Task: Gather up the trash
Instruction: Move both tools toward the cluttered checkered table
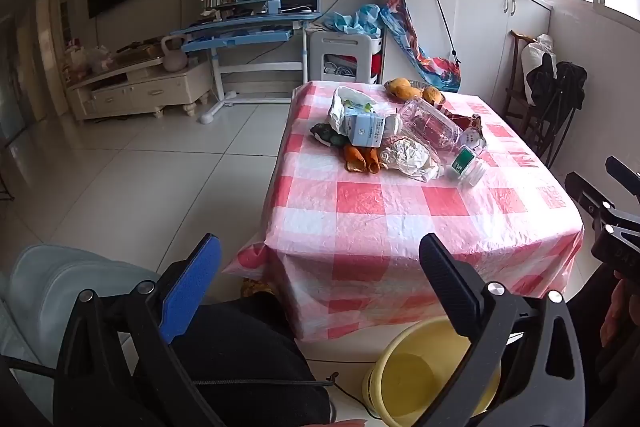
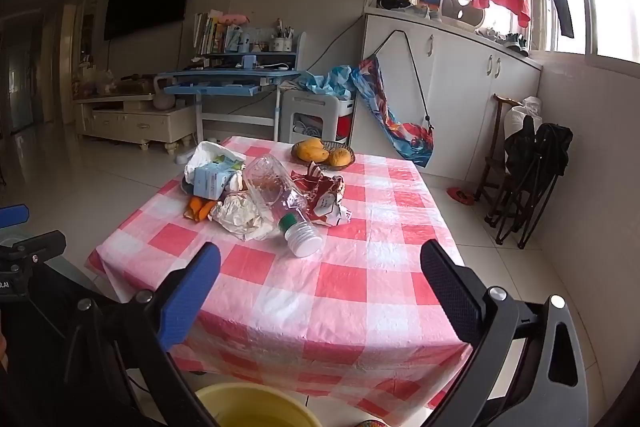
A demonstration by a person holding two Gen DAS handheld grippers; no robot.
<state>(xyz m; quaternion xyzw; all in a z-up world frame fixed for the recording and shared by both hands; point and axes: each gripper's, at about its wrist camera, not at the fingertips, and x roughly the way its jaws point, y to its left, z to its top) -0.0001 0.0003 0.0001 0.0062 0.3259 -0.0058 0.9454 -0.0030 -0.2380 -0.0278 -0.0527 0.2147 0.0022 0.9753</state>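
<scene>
Pink-and-white checked cloth covers the table ahead of both grippers. To the left, the left gripper is spread wide and empty, the yellow bucket just below its right finger. Ahead of it the trash pile lies on the table, well apart. Rightward, the right gripper gapes empty too, a clear plastic bottle beyond its fingers.

Gripper body at right edge, left wrist view: "DA3", faint. Gripper body at left edge, right wrist view: "LAI". Carton print unreadable.
</scene>
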